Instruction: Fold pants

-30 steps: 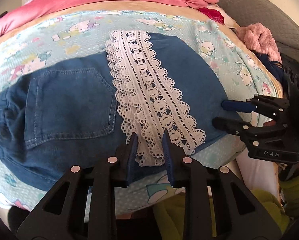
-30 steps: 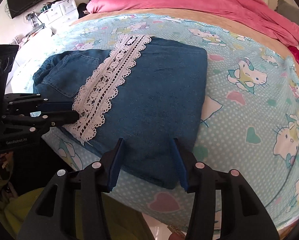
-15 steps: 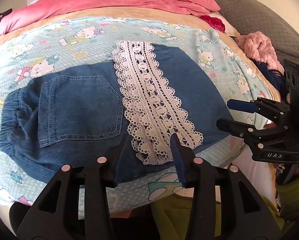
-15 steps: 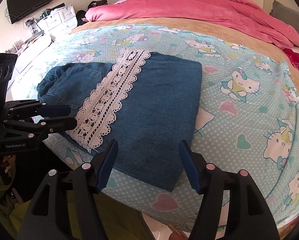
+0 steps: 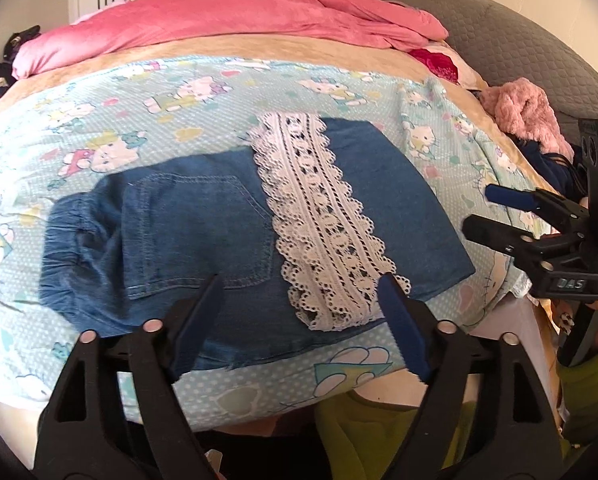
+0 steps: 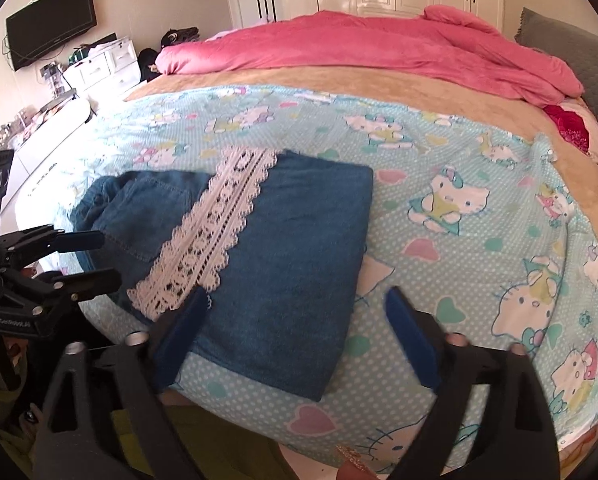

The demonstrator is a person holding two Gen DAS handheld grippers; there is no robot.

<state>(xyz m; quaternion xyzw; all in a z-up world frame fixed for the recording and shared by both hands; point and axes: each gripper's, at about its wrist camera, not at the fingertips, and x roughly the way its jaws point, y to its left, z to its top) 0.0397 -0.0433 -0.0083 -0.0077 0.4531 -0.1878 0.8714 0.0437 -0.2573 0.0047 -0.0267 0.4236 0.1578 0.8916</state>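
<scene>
Blue denim pants (image 5: 203,232) lie folded flat on the bed near its front edge, with a white lace band (image 5: 319,220) across them and a back pocket (image 5: 195,228) on the left. They also show in the right wrist view (image 6: 283,248). My left gripper (image 5: 301,304) is open and empty, held above the front edge of the pants. My right gripper (image 6: 295,312) is open and empty, above the pants' right front corner. Each gripper shows in the other's view: the right one (image 5: 483,208) and the left one (image 6: 103,256).
The bed has a light blue cartoon-cat sheet (image 6: 459,208) and a pink duvet (image 6: 379,52) at the back. A pink fluffy garment (image 5: 527,116) and dark clothes lie at the right edge. White drawers (image 6: 99,64) and a wall TV (image 6: 51,24) stand left.
Both grippers have opened wider and pulled back and up from the pants. The pants lie still on the bed.
</scene>
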